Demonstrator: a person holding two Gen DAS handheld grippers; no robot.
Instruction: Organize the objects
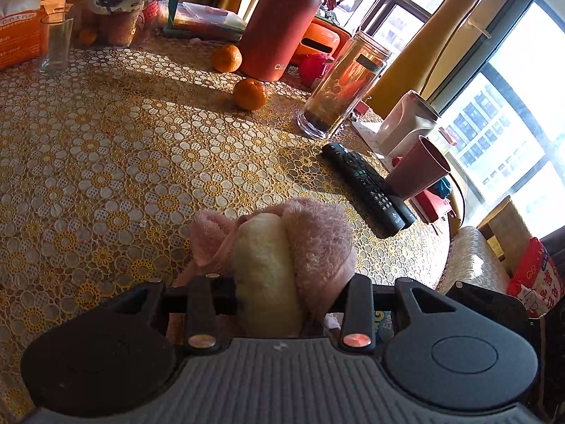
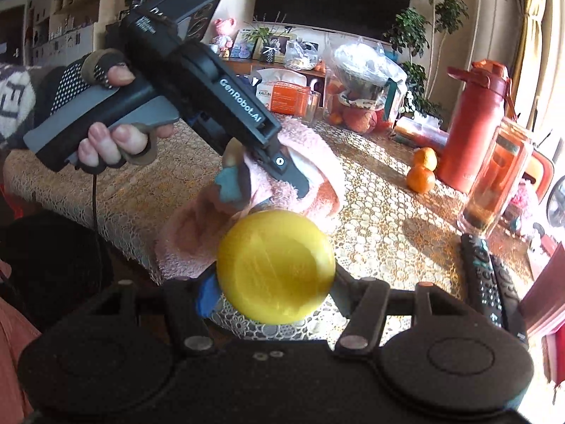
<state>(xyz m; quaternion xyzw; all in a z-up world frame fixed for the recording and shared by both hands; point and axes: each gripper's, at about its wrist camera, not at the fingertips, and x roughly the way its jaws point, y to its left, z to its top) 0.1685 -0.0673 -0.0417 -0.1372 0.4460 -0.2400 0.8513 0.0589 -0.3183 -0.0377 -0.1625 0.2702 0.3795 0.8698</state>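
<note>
**Both Grippers Loaded Above the Table Edge**

The left gripper [image 2: 273, 180] clenches a pink-and-cream towel [image 1: 282, 247]; the right gripper [image 2: 275, 282] grips a yellow ball [image 2: 275, 265]. The smooth ball could slip and roll off the near edge. Below lies a lace-covered table [image 1: 106, 148] in a sunlit living room.

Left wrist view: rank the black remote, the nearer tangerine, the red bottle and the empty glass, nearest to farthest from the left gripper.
From the left gripper:
1. Black remote, right, at the table edge.
2. Nearer tangerine, centre.
3. Red bottle, behind the tangerine, and the empty glass, far left: too close to call.
</note>
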